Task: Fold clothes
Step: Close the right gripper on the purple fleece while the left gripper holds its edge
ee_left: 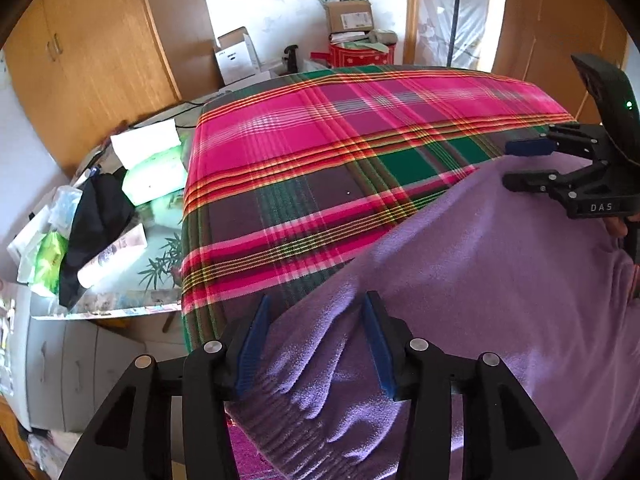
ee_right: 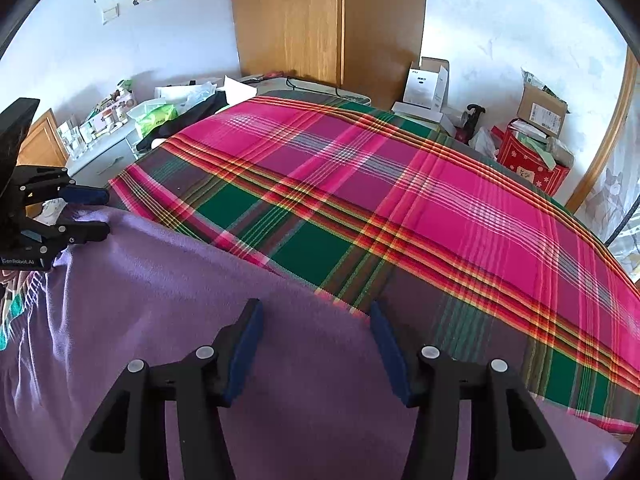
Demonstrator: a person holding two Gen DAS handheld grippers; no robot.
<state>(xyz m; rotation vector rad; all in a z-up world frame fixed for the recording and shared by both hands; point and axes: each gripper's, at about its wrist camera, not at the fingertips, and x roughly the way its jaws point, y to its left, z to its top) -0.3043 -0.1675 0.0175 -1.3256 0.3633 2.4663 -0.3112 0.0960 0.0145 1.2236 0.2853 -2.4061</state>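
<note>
A purple garment [ee_left: 500,280] lies at the near edge of a bed covered by a plaid sheet [ee_left: 340,140] in pink, green and dark bands. The fleecy cloth spreads across the near part of both views, its far edge running over the sheet, and a ribbed hem [ee_left: 280,432] shows at the near left.

The left gripper [ee_left: 316,344] hangs over the garment's left end. Its jaws stand apart, blue pads [ee_left: 252,352] on either side of a rumpled fold of purple cloth; the fold lies between them, but the pads do not press on it. In the right wrist view this gripper [ee_right: 98,214] shows at the far left, jaws apart above the cloth's far left edge.

The right gripper [ee_right: 316,348] hangs over the garment's right part, near where the purple edge meets the sheet. Its jaws are also apart, with flat cloth beneath them and nothing pinched. From the left wrist view it [ee_left: 516,164] shows at the right, jaws parted just over the garment's far edge, with a bit of a hand behind it.

Left of the bed a table [ee_left: 160,272] carries packets and a black bag [ee_left: 96,224]. A wardrobe [ee_right: 312,20] stands against the far wall, with cardboard boxes [ee_right: 540,108] and a red box [ee_right: 528,152] on the far right.
</note>
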